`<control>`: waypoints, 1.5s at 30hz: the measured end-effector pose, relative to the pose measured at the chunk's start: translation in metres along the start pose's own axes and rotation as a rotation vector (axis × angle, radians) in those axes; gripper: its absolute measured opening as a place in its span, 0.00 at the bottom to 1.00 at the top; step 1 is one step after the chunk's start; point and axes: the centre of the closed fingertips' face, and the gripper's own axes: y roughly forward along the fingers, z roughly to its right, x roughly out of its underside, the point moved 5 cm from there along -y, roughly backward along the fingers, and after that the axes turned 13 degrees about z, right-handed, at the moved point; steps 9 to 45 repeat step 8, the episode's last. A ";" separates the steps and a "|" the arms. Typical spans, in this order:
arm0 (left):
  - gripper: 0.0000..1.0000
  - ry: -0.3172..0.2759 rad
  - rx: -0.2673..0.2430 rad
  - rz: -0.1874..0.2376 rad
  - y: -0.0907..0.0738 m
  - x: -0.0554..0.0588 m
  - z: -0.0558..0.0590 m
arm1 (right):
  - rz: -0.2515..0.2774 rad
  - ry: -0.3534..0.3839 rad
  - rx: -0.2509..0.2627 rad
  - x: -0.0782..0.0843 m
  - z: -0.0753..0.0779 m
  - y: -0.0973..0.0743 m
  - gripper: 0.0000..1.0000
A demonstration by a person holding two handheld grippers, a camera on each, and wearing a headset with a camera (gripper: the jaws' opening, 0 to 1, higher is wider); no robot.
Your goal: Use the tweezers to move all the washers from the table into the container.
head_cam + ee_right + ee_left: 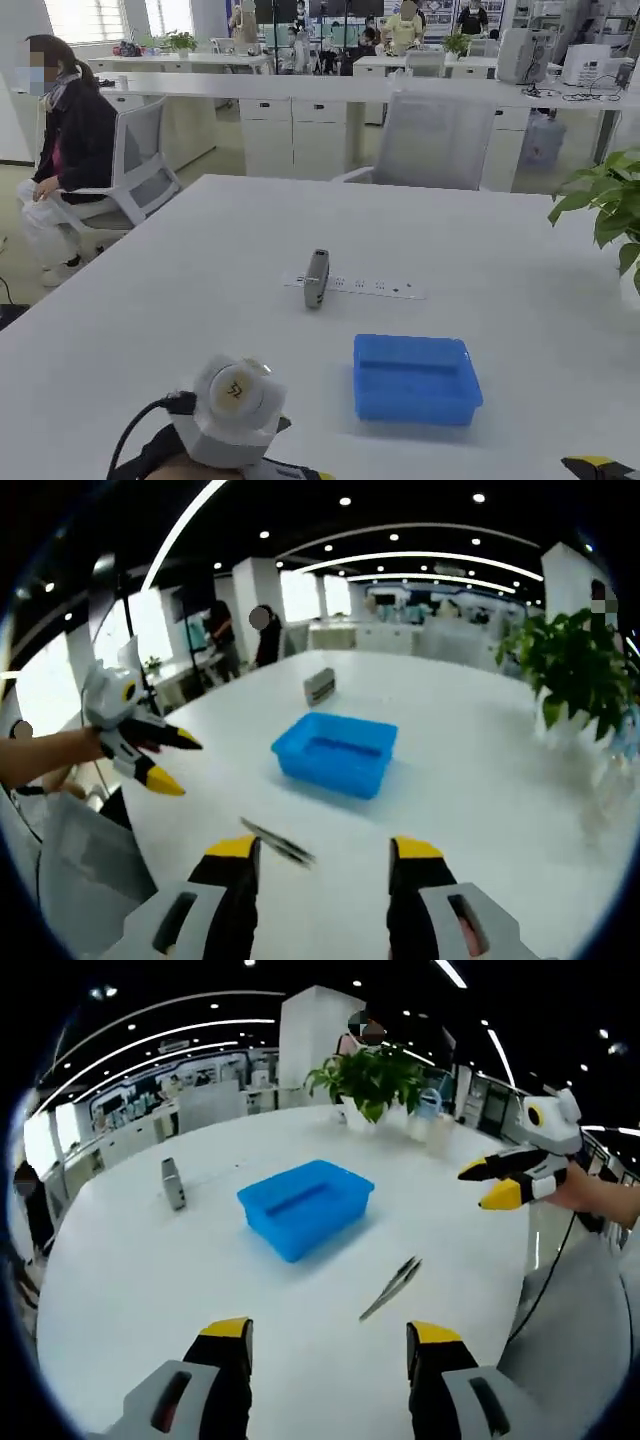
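The tweezers [392,1288] lie flat and free on the white bench [150,1290], just ahead of my left tongs [330,1335]. They are on the near side of the blue container [305,1203], a little apart from it. Both tongs stand apart and hold nothing. In the right gripper view the tool lies just before the right tongs [320,850].

I judge the task is at its first step, taking up the tool. Its long axis runs slantwise across my reach, roughly parallel to the container's nearest wall. Which end is the tip I cannot tell. The next move calls for a careful descent over the thin body, jaws across it, closing near its middle.
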 end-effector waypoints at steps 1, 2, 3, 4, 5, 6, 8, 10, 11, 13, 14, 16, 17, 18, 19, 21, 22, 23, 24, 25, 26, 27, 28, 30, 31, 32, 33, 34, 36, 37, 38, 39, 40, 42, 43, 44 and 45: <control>0.72 0.000 -0.025 0.021 -0.004 -0.002 -0.002 | 0.015 0.004 0.009 -0.003 -0.001 -0.002 0.53; 0.77 -0.003 -0.063 0.048 -0.011 -0.004 -0.004 | 0.041 0.006 0.025 -0.009 -0.003 -0.006 0.56; 0.82 -0.008 -0.083 0.061 -0.017 -0.006 -0.002 | 0.052 0.009 0.030 -0.011 -0.004 -0.008 0.59; 0.88 -0.030 -0.121 0.075 -0.025 -0.006 -0.001 | 0.076 0.011 0.045 -0.016 -0.004 -0.012 0.62; 0.92 -0.044 -0.141 0.087 -0.030 -0.006 0.000 | 0.087 0.012 0.051 -0.018 -0.005 -0.015 0.64; 0.94 -0.054 -0.157 0.100 -0.035 -0.006 0.001 | 0.100 0.006 0.057 -0.020 -0.005 -0.017 0.67; 0.99 -0.058 -0.209 0.127 -0.047 -0.008 0.001 | 0.129 -0.003 0.081 -0.024 -0.004 -0.023 0.72; 0.99 -0.058 -0.209 0.127 -0.047 -0.008 0.001 | 0.129 -0.003 0.081 -0.024 -0.004 -0.023 0.72; 0.99 -0.058 -0.209 0.127 -0.047 -0.008 0.001 | 0.129 -0.003 0.081 -0.024 -0.004 -0.023 0.72; 0.99 -0.058 -0.209 0.127 -0.047 -0.008 0.001 | 0.129 -0.003 0.081 -0.024 -0.004 -0.023 0.72; 0.99 -0.058 -0.209 0.127 -0.047 -0.008 0.001 | 0.129 -0.003 0.081 -0.024 -0.004 -0.023 0.72; 0.99 -0.058 -0.209 0.127 -0.047 -0.008 0.001 | 0.129 -0.003 0.081 -0.024 -0.004 -0.023 0.72; 0.99 -0.058 -0.209 0.127 -0.047 -0.008 0.001 | 0.129 -0.003 0.081 -0.024 -0.004 -0.023 0.72; 0.99 -0.058 -0.209 0.127 -0.047 -0.008 0.001 | 0.129 -0.003 0.081 -0.024 -0.004 -0.023 0.72; 0.99 -0.058 -0.209 0.127 -0.047 -0.008 0.001 | 0.129 -0.003 0.081 -0.024 -0.004 -0.023 0.72; 0.99 -0.058 -0.209 0.127 -0.047 -0.008 0.001 | 0.129 -0.003 0.081 -0.024 -0.004 -0.023 0.72; 0.99 -0.058 -0.209 0.127 -0.047 -0.008 0.001 | 0.129 -0.003 0.081 -0.024 -0.004 -0.023 0.72; 0.99 -0.058 -0.209 0.127 -0.047 -0.008 0.001 | 0.129 -0.003 0.081 -0.024 -0.004 -0.023 0.72; 0.99 -0.058 -0.209 0.127 -0.047 -0.008 0.001 | 0.129 -0.003 0.081 -0.024 -0.004 -0.023 0.72; 0.99 -0.058 -0.209 0.127 -0.047 -0.008 0.001 | 0.129 -0.003 0.081 -0.024 -0.004 -0.023 0.72; 0.99 -0.058 -0.209 0.127 -0.047 -0.008 0.001 | 0.129 -0.003 0.081 -0.024 -0.004 -0.023 0.72; 0.99 -0.058 -0.209 0.127 -0.047 -0.008 0.001 | 0.129 -0.003 0.081 -0.024 -0.004 -0.023 0.72; 0.99 -0.058 -0.209 0.127 -0.047 -0.008 0.001 | 0.129 -0.003 0.081 -0.024 -0.004 -0.023 0.72; 0.99 -0.058 -0.209 0.127 -0.047 -0.008 0.001 | 0.129 -0.003 0.081 -0.024 -0.004 -0.023 0.72; 0.99 -0.058 -0.209 0.127 -0.047 -0.008 0.001 | 0.129 -0.003 0.081 -0.024 -0.004 -0.023 0.72; 0.99 -0.058 -0.209 0.127 -0.047 -0.008 0.001 | 0.129 -0.003 0.081 -0.024 -0.004 -0.023 0.72; 0.99 -0.058 -0.209 0.127 -0.047 -0.008 0.001 | 0.129 -0.003 0.081 -0.024 -0.004 -0.023 0.72; 0.99 -0.058 -0.209 0.127 -0.047 -0.008 0.001 | 0.129 -0.003 0.081 -0.024 -0.004 -0.023 0.72; 0.99 -0.058 -0.209 0.127 -0.047 -0.008 0.001 | 0.129 -0.003 0.081 -0.024 -0.004 -0.023 0.72; 0.99 -0.058 -0.209 0.127 -0.047 -0.008 0.001 | 0.129 -0.003 0.081 -0.024 -0.004 -0.023 0.72; 0.99 -0.058 -0.209 0.127 -0.047 -0.008 0.001 | 0.129 -0.003 0.081 -0.024 -0.004 -0.023 0.72; 0.99 -0.058 -0.209 0.127 -0.047 -0.008 0.001 | 0.129 -0.003 0.081 -0.024 -0.004 -0.023 0.72; 0.99 -0.058 -0.209 0.127 -0.047 -0.008 0.001 | 0.129 -0.003 0.081 -0.024 -0.004 -0.023 0.72; 0.99 -0.058 -0.209 0.127 -0.047 -0.008 0.001 | 0.129 -0.003 0.081 -0.024 -0.004 -0.023 0.72; 0.99 -0.058 -0.209 0.127 -0.047 -0.008 0.001 | 0.129 -0.003 0.081 -0.024 -0.004 -0.023 0.72; 0.99 -0.058 -0.209 0.127 -0.047 -0.008 0.001 | 0.129 -0.003 0.081 -0.024 -0.004 -0.023 0.72; 0.99 -0.058 -0.209 0.127 -0.047 -0.008 0.001 | 0.129 -0.003 0.081 -0.024 -0.004 -0.023 0.72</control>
